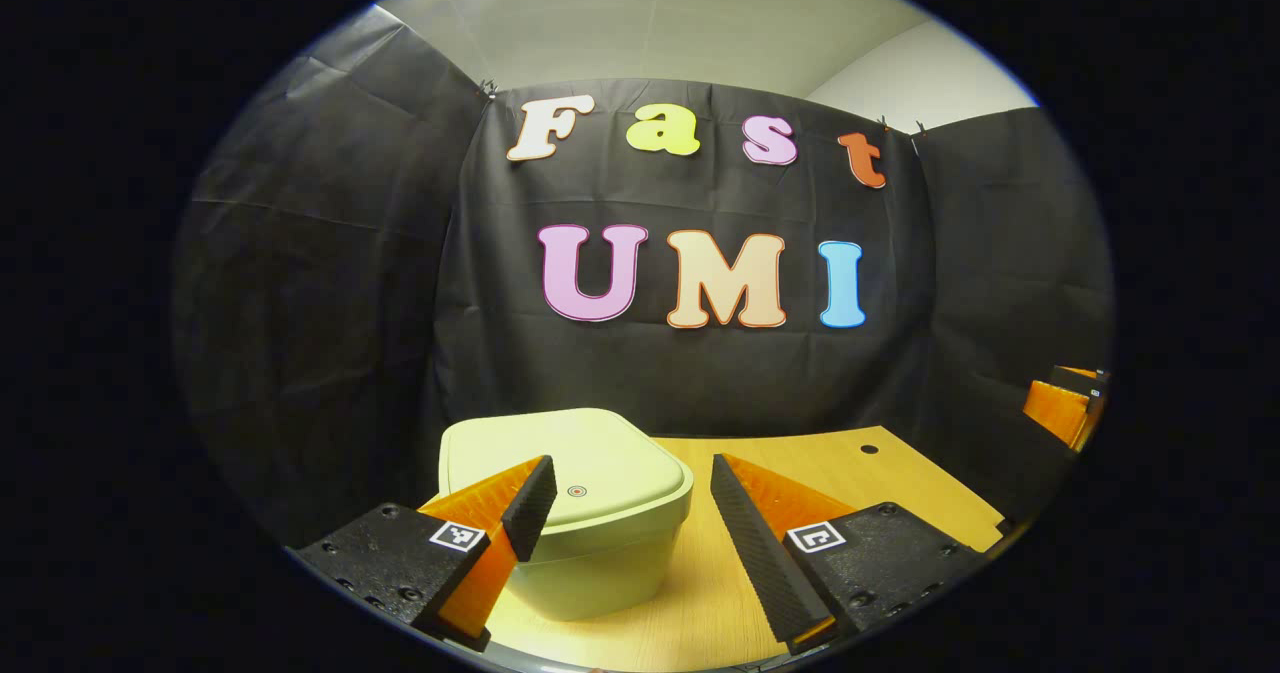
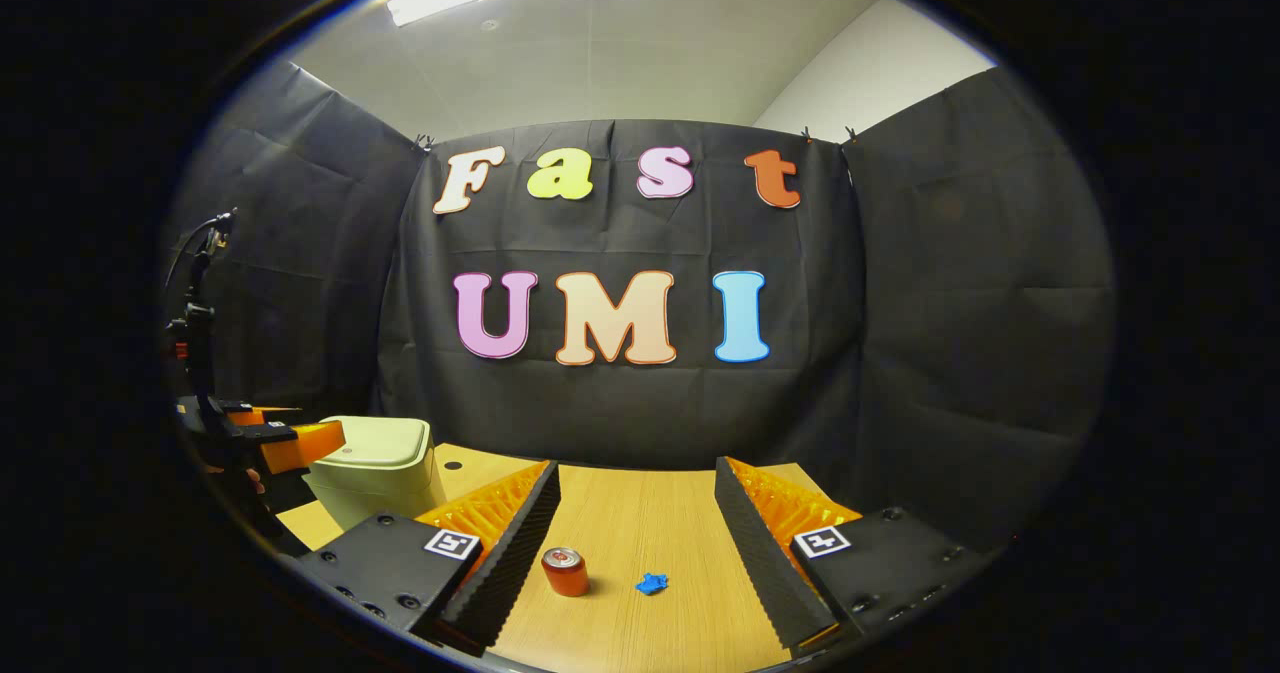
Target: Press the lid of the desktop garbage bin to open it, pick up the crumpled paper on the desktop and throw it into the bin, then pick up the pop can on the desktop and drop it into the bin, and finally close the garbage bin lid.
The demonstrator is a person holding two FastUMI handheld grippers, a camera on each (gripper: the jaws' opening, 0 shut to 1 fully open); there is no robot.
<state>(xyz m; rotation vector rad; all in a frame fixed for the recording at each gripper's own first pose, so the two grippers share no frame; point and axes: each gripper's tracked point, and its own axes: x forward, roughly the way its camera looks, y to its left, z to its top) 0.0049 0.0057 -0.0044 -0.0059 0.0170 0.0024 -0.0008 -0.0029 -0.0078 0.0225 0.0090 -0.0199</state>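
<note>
A wooden bench (image 2: 640,523) stands inside a booth hung with black cloth. On it sits a pale green desktop garbage bin (image 1: 590,533), its lid (image 1: 580,463) down and closed, so nothing inside can be seen. A small round button (image 1: 576,491) shows on top of the lid, toward its front.

In the left gripper view, the left gripper (image 1: 630,508) hangs just in front of the bin with its fingers spread wide and empty, one finger overlapping the lid's front corner. Whether it touches the lid cannot be told. In the right gripper view, the left gripper (image 2: 290,443) appears far off beside the bin.

The right gripper (image 2: 635,523) is also spread wide and holds nothing. It looks down the bench at an upright red pop can (image 2: 566,571) and, just beside it, a small blue crumpled paper (image 2: 652,583), both well apart from the bin.

The task seems to be at its first step: opening the bin. The next move likely calls for lowering a left finger onto the lid's button and pressing until the lid springs up.
</note>
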